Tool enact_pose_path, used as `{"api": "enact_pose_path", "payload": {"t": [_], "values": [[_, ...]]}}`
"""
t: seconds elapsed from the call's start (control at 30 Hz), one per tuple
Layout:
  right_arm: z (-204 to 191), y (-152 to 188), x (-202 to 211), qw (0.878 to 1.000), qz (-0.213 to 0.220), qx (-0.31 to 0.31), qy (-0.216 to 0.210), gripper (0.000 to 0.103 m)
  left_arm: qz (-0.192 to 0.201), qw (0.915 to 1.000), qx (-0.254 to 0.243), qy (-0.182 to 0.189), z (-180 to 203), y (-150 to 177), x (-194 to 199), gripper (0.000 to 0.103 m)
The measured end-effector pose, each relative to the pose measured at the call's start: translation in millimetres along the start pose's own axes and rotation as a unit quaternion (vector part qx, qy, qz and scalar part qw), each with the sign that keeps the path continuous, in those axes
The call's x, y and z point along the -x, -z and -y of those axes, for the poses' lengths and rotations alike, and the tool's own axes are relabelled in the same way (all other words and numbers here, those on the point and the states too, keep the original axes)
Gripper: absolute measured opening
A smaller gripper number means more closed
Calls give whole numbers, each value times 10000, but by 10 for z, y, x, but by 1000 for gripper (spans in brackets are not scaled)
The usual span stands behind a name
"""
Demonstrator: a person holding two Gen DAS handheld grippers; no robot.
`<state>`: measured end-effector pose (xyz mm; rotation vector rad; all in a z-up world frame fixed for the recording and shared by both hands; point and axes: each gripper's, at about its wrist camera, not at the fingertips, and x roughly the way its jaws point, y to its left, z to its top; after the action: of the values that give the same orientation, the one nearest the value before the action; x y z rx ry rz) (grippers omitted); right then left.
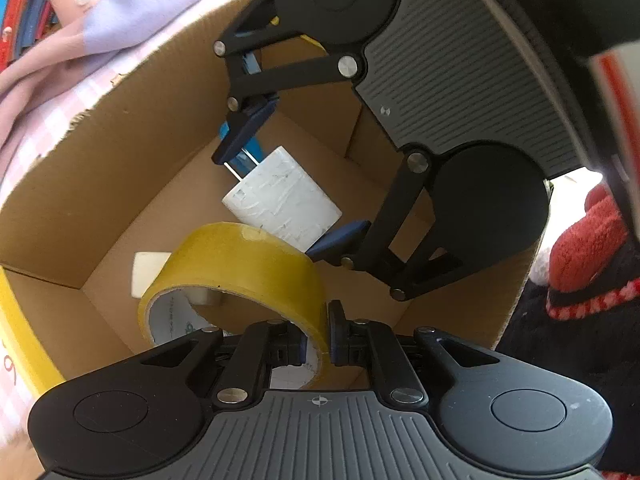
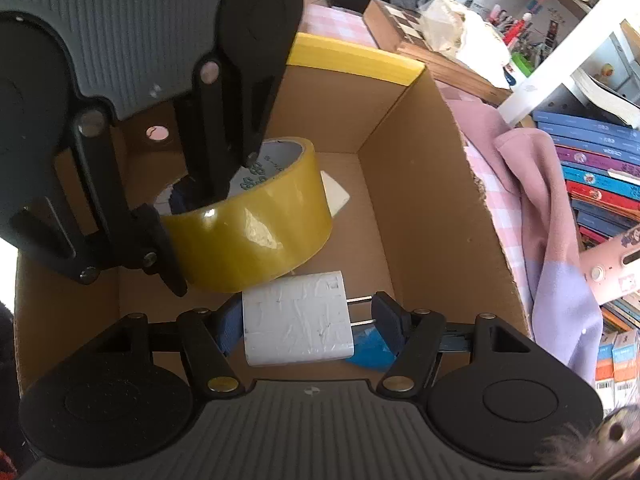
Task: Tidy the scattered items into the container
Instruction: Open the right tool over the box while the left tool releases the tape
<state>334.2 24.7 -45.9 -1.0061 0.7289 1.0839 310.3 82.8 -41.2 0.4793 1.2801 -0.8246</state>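
- The left gripper is pinching the wall of a yellow tape roll, fingers nearly together, over the brown cardboard box.
- The right gripper is clasping a white plug adapter, fingers partly spread.

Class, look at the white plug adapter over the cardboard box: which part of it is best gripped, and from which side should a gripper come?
Grip the white plug adapter across its ends, as the right gripper does: one pad against the flat base, the other at the prongs. Approach from above, since it hangs over the open cardboard box. A surer hold is probably across its broad flat faces, clear of the thin prongs.
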Motion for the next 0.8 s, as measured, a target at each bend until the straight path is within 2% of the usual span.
{"api": "enact_pose_path", "payload": {"t": [0.1,0.2,0.27,0.33,0.37,0.53,0.6,0.63,0.7,0.8], "values": [[-6,-2,-2,10000,-22,9,-30,64,-17,10000,-3,-12,5,22,-5,12],[-11,-2,-3,10000,-32,0,-15,64,-70,9999,-37,-152,38,49,-14,20],[-11,2,3,10000,-38,-17,16,64,-30,9992,5,-399,63,70,9,42],[12,0,25,9999,1,-110,56,77,28,9973,7,-728,96,95,55,54],[15,6,44,9998,33,-155,127,78,60,9965,-14,-829,115,109,85,57],[125,55,230,9972,266,-655,232,78,387,9931,-41,-1107,246,198,291,58],[162,68,337,9946,426,-889,310,78,621,9911,-15,-1180,306,235,385,64],[169,78,397,9931,499,-995,369,78,758,9890,-32,-1271,339,241,432,68],[171,94,522,9892,665,-1188,536,78,1038,9844,-55,-1421,494,232,516,68],[138,102,724,9818,927,-1448,808,78,1503,9756,53,-1601,536,220,673,68]]}}
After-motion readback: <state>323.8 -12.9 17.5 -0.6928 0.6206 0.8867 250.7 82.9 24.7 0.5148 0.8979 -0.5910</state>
